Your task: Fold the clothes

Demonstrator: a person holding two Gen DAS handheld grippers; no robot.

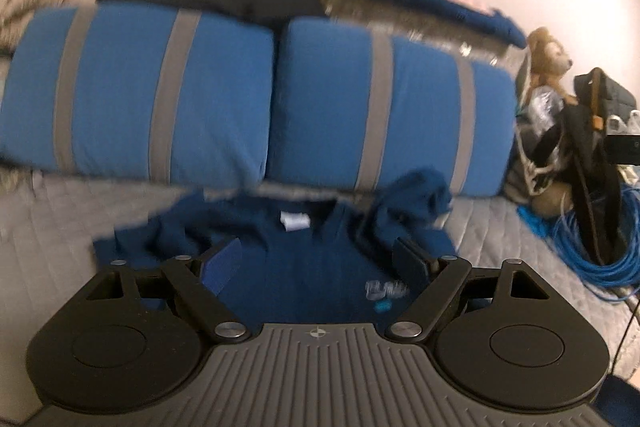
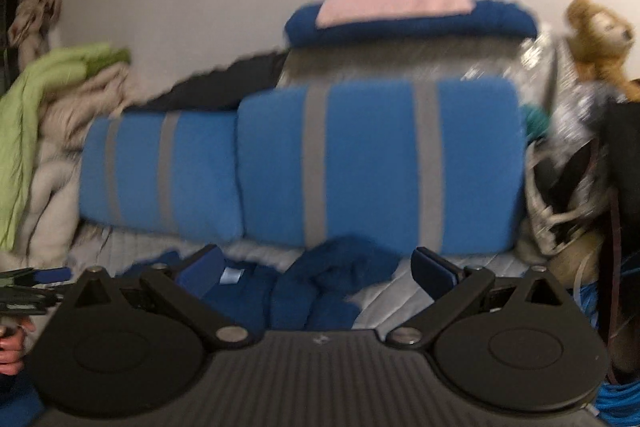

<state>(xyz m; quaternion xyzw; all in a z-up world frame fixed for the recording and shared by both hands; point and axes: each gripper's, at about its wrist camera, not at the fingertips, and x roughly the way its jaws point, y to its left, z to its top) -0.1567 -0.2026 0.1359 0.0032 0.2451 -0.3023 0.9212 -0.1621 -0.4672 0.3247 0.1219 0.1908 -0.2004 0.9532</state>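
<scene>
A dark blue shirt (image 1: 304,267) lies crumpled on the grey quilted bed (image 1: 48,235), its white neck label (image 1: 294,221) facing up and a small logo on the chest. My left gripper (image 1: 316,259) hovers just above the chest with its jaws wide apart and nothing between them. In the right wrist view the same shirt (image 2: 316,287) lies bunched at its right shoulder and sleeve. My right gripper (image 2: 320,267) stands open over that bunched part, holding nothing. Both views are blurred. The left gripper (image 2: 36,285) and a hand show at the left edge of the right wrist view.
Two blue pillows with grey stripes (image 1: 256,103) lean behind the shirt. Folded blue and pink clothes (image 2: 408,11) rest on top of them. A green and beige pile (image 2: 44,115) lies left. A teddy bear (image 2: 600,31), bags (image 1: 592,131) and a blue cable coil (image 1: 596,251) crowd the right.
</scene>
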